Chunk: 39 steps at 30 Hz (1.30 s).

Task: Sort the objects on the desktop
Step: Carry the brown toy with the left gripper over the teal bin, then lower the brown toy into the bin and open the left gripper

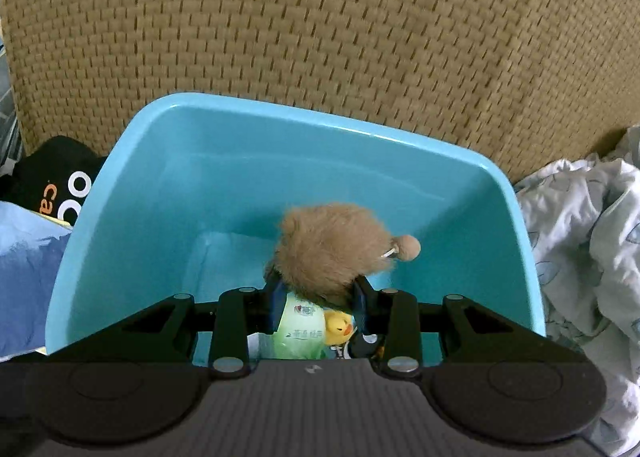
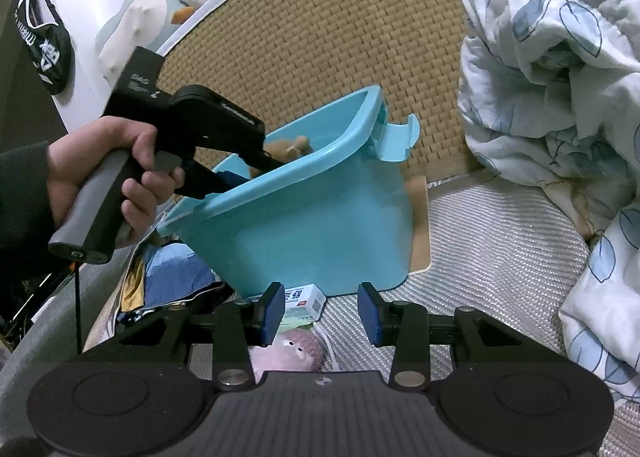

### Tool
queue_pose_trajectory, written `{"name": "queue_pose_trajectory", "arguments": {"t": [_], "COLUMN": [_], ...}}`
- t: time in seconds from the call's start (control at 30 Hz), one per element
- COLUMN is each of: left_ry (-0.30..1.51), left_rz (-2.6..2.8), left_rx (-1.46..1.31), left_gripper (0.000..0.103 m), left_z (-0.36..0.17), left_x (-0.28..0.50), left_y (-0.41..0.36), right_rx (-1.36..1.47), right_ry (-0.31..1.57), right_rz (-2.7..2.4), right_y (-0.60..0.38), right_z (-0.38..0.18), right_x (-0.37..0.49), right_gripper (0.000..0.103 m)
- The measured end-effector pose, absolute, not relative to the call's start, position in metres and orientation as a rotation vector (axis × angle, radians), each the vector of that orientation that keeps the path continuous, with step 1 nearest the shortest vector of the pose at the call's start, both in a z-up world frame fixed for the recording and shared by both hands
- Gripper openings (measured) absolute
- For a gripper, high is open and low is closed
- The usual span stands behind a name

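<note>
Fingers of the left gripper (image 1: pixel 318 307) were clamped on a furry brown keychain charm (image 1: pixel 334 247), with a yellow duck (image 1: pixel 338 327) and a pale green pouch, possibly part of the same bunch, hanging below. It was held inside the turquoise bin (image 1: pixel 168 161), above the bottom, presumably for dropping in. Right gripper (image 2: pixel 322 311) hovered with fingers apart and nothing between them, over a pink plush toy (image 2: pixel 292 349) and small white box (image 2: pixel 306 299) beside the bin's base on the woven mat (image 2: pixel 480 257).
</note>
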<state>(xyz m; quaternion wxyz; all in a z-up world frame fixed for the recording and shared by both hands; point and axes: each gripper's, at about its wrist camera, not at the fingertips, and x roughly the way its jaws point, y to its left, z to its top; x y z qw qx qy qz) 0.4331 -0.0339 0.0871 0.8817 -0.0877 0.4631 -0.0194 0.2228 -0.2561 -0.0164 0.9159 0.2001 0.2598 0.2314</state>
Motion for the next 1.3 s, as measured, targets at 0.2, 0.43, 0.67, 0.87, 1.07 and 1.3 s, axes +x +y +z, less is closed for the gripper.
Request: {"name": "queue_pose_trajectory", "arguments": {"t": [0.2,0.43,0.67,0.87,1.07,1.3], "left_ry": [1.025,1.078,1.112,1.13,1.134,1.119], "left_rz": [-0.031,-0.033,-0.031,-0.029,-0.023,-0.006], "left_rx": [-0.162,-0.138,-0.119,-0.106,-0.103,-0.075], "left_gripper": [0.038,0.038,0.038,0.038,0.042,0.041], "left_z": [0.081,0.073,0.069,0.071,0.07,0.074], "left_x": [0.442,0.444,0.443,0.44,0.433,0.43], "left_y": [-0.038,-0.041,-0.044,-0.046,-0.044,-0.044], "right_rx": [0.425,0.429,0.434,0.44,0.439,0.437], "right_ry": [0.532,0.532,0.532,0.529,0.53,0.532], "right_rz": [0.473,0.474,0.471,0.46,0.461,0.458], "right_y": [-0.258,-0.258,-0.259,-0.257,-0.257,-0.257], "right_z": [-0.016,-0.016,-0.016,-0.015,-0.015,-0.016], "right_x": [0.224,0.223,0.223,0.22,0.22,0.22], "right_gripper": [0.044,0.044,0.044,0.044,0.044,0.045]}}
